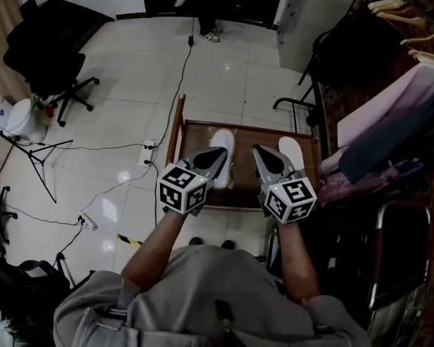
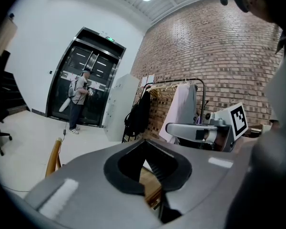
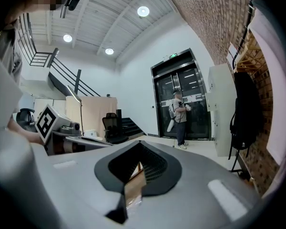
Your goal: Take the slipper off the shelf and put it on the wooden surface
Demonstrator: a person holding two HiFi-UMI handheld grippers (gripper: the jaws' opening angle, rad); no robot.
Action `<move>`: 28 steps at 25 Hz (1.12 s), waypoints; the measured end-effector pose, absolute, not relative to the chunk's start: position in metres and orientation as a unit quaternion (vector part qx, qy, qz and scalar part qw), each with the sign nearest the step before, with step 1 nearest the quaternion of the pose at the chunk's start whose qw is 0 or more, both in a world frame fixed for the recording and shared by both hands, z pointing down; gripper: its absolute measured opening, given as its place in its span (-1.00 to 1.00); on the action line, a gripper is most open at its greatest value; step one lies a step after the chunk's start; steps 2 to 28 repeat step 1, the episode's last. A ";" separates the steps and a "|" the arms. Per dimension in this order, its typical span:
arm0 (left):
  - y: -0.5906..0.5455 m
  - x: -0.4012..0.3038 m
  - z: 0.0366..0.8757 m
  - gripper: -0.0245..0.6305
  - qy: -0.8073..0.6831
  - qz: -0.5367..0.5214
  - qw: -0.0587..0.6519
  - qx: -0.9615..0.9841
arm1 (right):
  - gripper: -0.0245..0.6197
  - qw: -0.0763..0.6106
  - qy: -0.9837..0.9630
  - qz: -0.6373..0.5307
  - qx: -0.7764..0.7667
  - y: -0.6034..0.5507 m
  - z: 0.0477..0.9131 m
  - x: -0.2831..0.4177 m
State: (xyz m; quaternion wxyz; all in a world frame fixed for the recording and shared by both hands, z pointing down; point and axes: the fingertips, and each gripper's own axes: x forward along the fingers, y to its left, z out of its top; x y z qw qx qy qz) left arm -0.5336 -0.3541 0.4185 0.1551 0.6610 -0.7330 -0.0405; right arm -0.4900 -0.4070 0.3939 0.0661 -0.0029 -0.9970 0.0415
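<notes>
Head view: left gripper (image 1: 218, 157) and right gripper (image 1: 262, 156) are held side by side at frame centre and point away from the person. Their tips lean slightly toward each other, near but not touching. Each marker cube sits at the near end, the left cube (image 1: 182, 188) and the right cube (image 1: 289, 199). The bare left forearm (image 1: 153, 248) and right forearm (image 1: 298, 262) run up from the lower frame, and grey sleeves (image 1: 94, 306) are at the bottom edge. Left gripper view: jaws closed tip to tip, nothing between them. Right gripper view: jaws also together at the tips, empty. Each gripper shows at the side of the other's view.
</notes>
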 end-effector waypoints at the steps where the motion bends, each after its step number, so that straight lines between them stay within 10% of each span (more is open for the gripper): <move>1: -0.354 -0.533 0.418 -0.91 -0.733 -0.041 0.155 0.661 | -0.92 0.066 -0.997 0.042 -0.003 -0.407 0.394 -0.490; 28: -0.354 -0.533 0.418 -0.91 -0.733 -0.041 0.155 0.661 | -0.92 0.066 -0.997 0.042 -0.003 -0.407 0.394 -0.490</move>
